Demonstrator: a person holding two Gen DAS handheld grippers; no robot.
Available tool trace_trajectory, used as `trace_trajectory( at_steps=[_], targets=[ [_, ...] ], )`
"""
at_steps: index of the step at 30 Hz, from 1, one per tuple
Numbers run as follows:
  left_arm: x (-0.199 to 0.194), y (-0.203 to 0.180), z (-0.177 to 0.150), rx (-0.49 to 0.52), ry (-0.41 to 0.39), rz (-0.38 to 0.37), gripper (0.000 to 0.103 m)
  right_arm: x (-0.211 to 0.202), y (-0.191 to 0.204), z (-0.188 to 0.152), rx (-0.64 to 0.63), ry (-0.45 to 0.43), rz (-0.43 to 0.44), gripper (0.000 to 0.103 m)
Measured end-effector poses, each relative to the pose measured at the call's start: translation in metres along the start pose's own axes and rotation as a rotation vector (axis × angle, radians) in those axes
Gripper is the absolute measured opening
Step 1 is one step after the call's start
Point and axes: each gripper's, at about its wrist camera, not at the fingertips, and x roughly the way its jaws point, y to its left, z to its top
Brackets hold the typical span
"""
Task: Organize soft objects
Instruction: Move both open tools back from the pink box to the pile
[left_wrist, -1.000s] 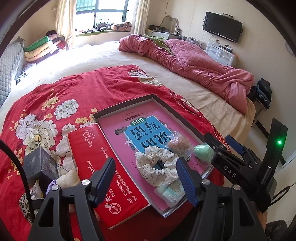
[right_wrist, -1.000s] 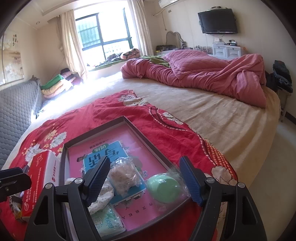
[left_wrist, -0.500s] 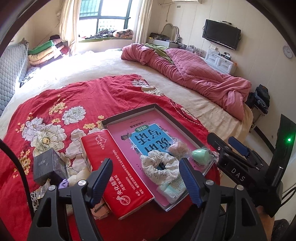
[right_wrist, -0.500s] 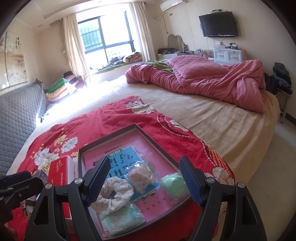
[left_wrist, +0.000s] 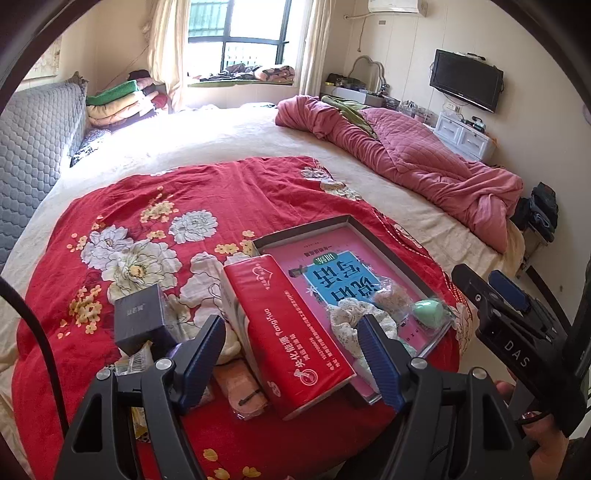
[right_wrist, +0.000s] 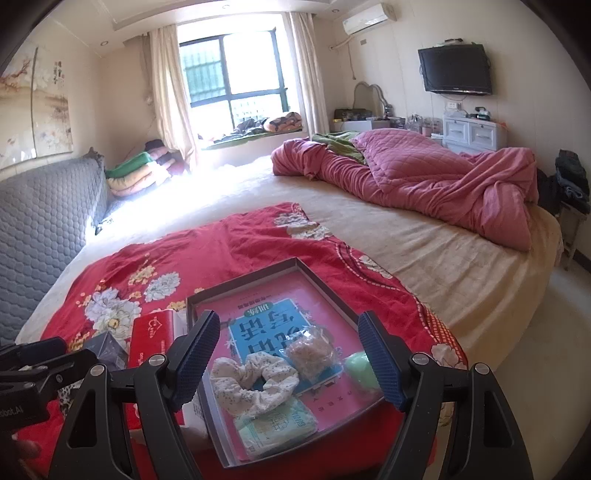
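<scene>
Scrunchie: the white floral fabric scrunchie (right_wrist: 255, 382) is lying inside the shallow dark-rimmed tray (right_wrist: 325, 288), touching a pale green wipes packet (right_wrist: 277, 424).
Tray neighbours: a clear bag of tan fluff (right_wrist: 312, 352) and a mint-green round sponge (right_wrist: 360, 369) are resting alongside (all on a pink book).
Outside: a red tissue pack (left_wrist: 291, 332) is lying just beside the tray.
Left gripper (left_wrist: 291, 354): hovering, released, holding nothing.
Right gripper (right_wrist: 295, 354): hovering over the tray, fingers spread, holding nothing.

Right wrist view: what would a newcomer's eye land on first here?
The red floral blanket spread over the near end of the bed, with a shallow tray on it holding a floral scrunchie, a bagged sponge and a green ball. Behind, a crumpled pink quilt lies along the bed's right side.
</scene>
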Motion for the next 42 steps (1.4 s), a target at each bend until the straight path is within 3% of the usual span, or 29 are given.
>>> trace_trajectory(
  at_steps=[9, 42],
  targets=[
    [-0.02, 0.022, -0.006, -0.017, -0.012, 0.061, 0.073, -0.016, 0.031, 0.004, -0.044, -0.017, 0.064, 0.078],
    [-0.061, 0.099, -0.033, -0.129, -0.029, 0.146, 0.073, -0.044, 0.127, -0.015, -0.262, 0.03, 0.218, 0.078]
  ],
)
